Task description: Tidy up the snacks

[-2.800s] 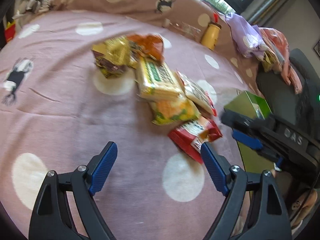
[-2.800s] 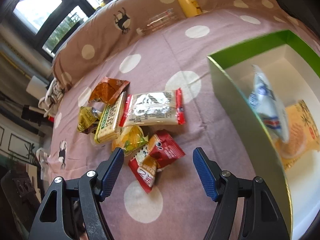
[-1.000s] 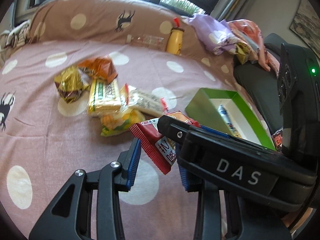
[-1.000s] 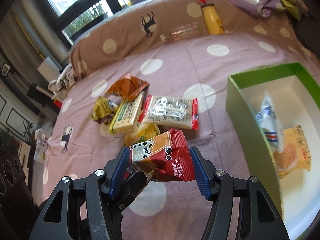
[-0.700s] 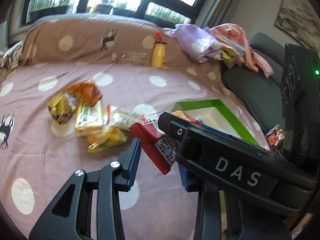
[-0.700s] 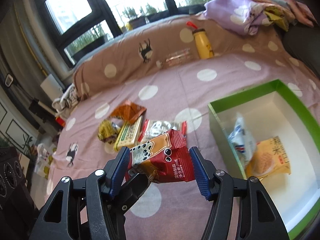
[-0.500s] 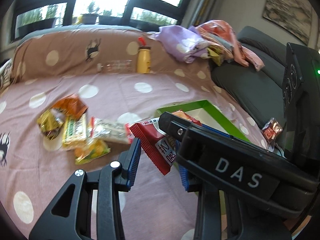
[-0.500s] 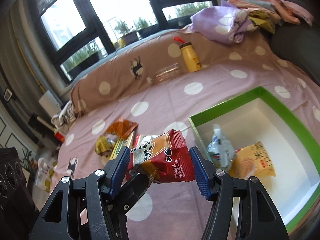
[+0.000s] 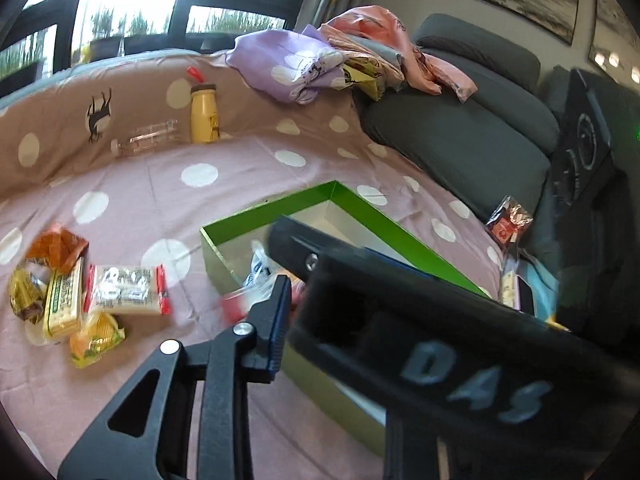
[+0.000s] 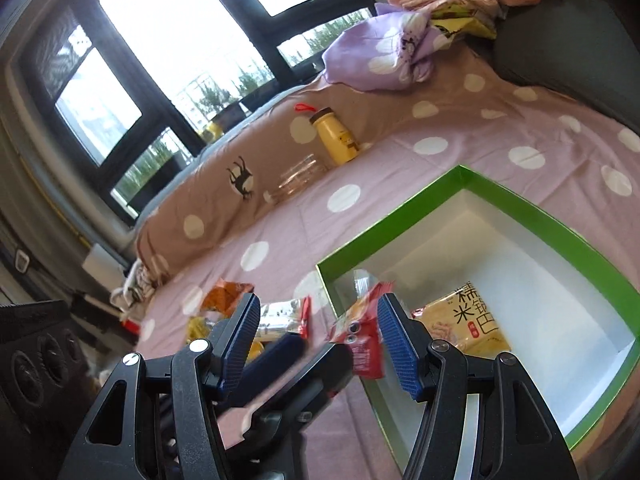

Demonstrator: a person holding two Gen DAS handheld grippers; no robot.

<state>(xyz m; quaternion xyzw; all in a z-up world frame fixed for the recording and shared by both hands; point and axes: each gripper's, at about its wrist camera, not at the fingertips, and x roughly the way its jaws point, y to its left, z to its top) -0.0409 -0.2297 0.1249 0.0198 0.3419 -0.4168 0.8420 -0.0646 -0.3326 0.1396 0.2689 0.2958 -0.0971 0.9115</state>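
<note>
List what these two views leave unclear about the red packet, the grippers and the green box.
- Left gripper: in the left wrist view the right gripper covers its far finger. Its jaws have just been closing, and whether they pinch the red packet cannot be told.
- Red packet: motion-blurred in both views, print unreadable.
- Green box: its near wall is partly hidden behind the right gripper's finger in the right wrist view.

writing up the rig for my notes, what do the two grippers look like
Both match: black plastic frames with triangular cut-outs, silver screw heads at the pivots, and flat blue ribbed pads on the fingers. The right gripper carries white "DAS" lettering along its body, seen from the left gripper. No cables or sleeves show.
</note>
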